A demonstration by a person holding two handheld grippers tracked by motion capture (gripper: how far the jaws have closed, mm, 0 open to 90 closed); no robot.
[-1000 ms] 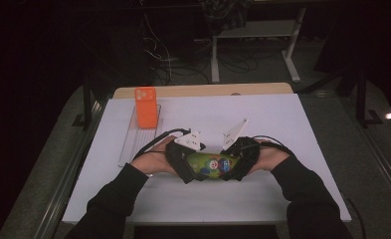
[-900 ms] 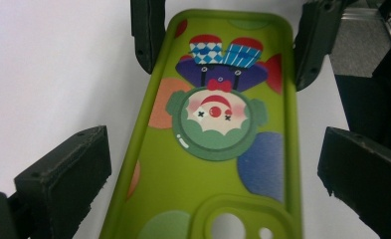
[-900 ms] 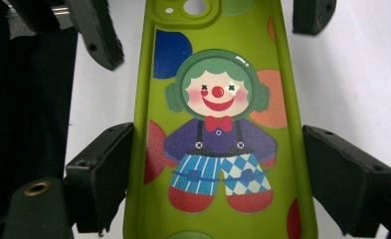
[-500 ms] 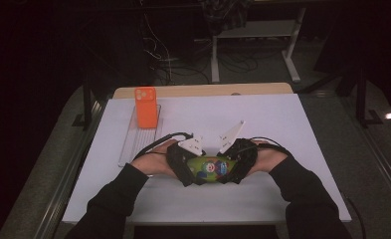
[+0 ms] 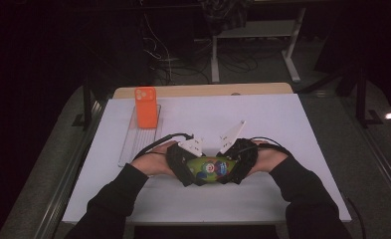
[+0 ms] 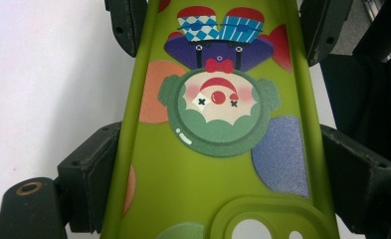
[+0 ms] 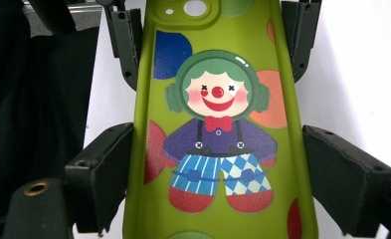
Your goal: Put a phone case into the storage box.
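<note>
thing: green phone case (image 5: 209, 169), also seen at (image 6: 218, 149) and (image 7: 218, 124)
look: lime green, soft-looking, printed with a clown in blue trousers and coloured dots
camera cutout: at the end nearer the person's left hand
pose: lying lengthwise left to right, printed back up
place: near edge of the white table (image 5: 262, 119), between both hands

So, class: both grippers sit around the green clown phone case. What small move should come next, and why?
Probably finish closing the left gripper on the green clown phone case. Its jaws have just been closing with the case between them, and the left pad looks against the case's edge, though I cannot tell how firmly. The right gripper flanks the other end, so a sure two-ended hold should precede any lift.
</note>
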